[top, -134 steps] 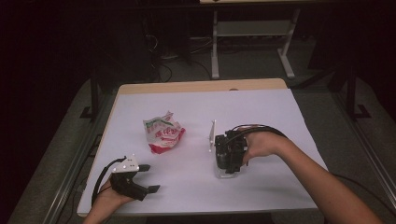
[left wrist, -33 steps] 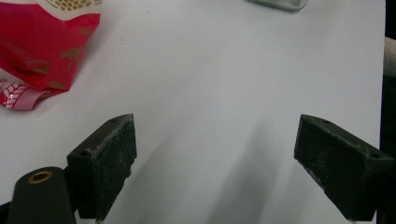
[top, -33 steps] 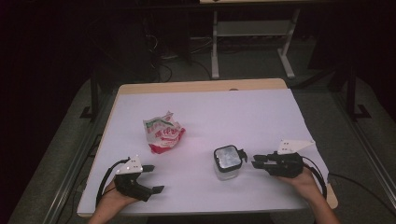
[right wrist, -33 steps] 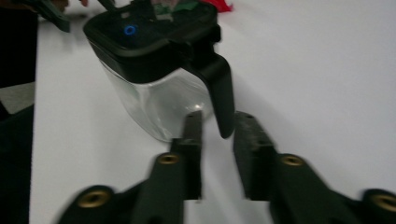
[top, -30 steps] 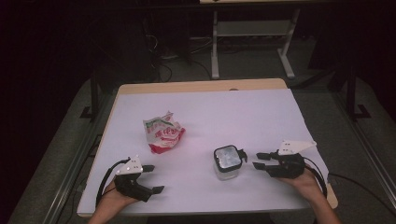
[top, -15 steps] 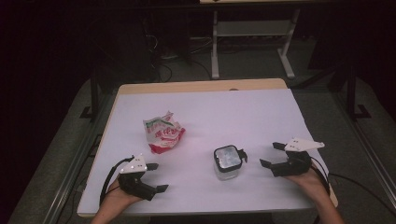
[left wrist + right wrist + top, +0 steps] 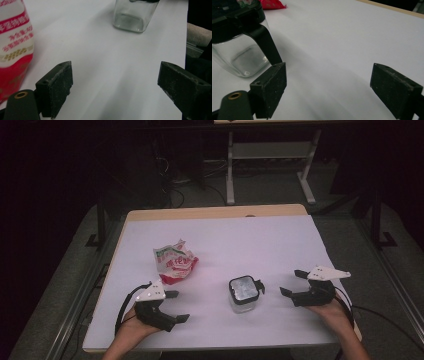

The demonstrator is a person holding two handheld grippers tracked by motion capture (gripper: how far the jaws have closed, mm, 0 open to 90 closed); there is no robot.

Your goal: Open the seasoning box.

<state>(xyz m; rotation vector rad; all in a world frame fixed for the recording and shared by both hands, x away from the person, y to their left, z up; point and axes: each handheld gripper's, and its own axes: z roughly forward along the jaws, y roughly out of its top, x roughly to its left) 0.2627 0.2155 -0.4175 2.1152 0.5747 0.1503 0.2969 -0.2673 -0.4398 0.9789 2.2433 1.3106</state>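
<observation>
1. Counter (image 7: 280,235), white-topped, carries everything.
2. My right hand-held gripper (image 7: 294,282) sits just right of the jar, jaws just opened wide, nothing between them.
3. My left hand-held gripper (image 7: 177,306) hovers apart, empty, below the snack bag (image 7: 174,262).
4. Glass jar (image 7: 243,294) stands upright mid-counter, black lid on.

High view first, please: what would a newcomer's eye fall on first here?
Probably the red-and-white snack bag, crumpled left of centre on the white table. Next comes the square glass jar with a black lid, standing nearer the front edge. The left gripper and right gripper flank them with fingers spread, holding nothing.
</observation>
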